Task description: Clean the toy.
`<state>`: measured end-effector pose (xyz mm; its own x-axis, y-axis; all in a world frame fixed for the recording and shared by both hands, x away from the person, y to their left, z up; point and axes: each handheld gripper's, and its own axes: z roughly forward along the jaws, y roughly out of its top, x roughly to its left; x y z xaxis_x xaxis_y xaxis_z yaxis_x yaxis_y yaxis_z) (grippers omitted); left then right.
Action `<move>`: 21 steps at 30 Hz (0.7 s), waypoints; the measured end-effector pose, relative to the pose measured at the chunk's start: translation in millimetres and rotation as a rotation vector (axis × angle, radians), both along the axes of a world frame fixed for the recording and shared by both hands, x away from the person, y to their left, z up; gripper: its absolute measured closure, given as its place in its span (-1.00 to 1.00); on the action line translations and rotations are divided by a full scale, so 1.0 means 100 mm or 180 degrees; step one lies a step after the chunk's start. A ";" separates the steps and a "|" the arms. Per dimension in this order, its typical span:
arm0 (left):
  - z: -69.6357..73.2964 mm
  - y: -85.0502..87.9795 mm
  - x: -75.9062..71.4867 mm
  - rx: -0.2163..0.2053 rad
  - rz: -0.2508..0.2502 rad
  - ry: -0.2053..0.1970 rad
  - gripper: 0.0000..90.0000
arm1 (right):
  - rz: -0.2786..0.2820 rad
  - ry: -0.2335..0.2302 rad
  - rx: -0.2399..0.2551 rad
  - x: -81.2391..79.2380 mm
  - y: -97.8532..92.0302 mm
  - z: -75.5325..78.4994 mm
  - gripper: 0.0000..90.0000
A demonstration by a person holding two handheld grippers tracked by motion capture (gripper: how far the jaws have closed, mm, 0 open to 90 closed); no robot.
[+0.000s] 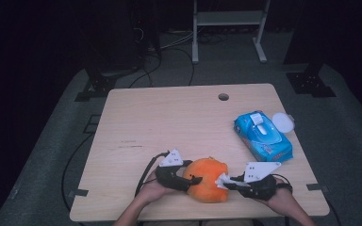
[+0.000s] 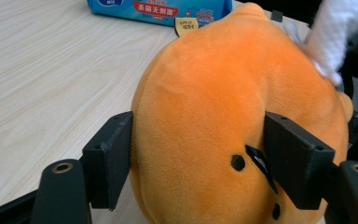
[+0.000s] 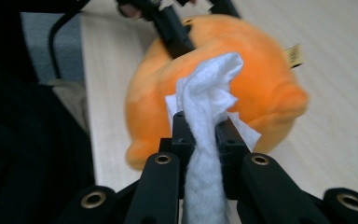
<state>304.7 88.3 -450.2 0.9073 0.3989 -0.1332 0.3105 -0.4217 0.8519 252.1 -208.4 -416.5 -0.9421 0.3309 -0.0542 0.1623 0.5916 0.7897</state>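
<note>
High view shows the left gripper [image 1: 194, 179] clamped on the orange plush toy [image 1: 209, 179], likely steadying it while the right gripper [image 1: 227, 181], just beside, presses its pinched white wipe [image 1: 223, 179] against it.

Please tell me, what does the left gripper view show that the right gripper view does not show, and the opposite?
Left gripper view alone: the blue wet-wipe pack lying beyond the toy, small black marks on the toy's plush, and the left gripper with its fingers pressed on both sides of the toy.

Right gripper view alone: the right gripper shut on the white wipe, and the near table edge with dark floor beside it.

Both: the orange plush toy, its yellow tag, the white wipe against the toy, and the light wooden table.
</note>
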 end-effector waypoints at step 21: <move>-0.02 0.01 0.02 -0.0080 0.0037 0.0112 -0.46 | 0.0242 -0.0006 0.0062 -0.07 0.13 0.00 0.79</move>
<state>306.9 89.1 -451.9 0.8972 0.4054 -0.1749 0.3451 -0.3967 0.8506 245.0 -195.6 -416.2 -0.9644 0.2595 -0.0503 0.1160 0.5867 0.8015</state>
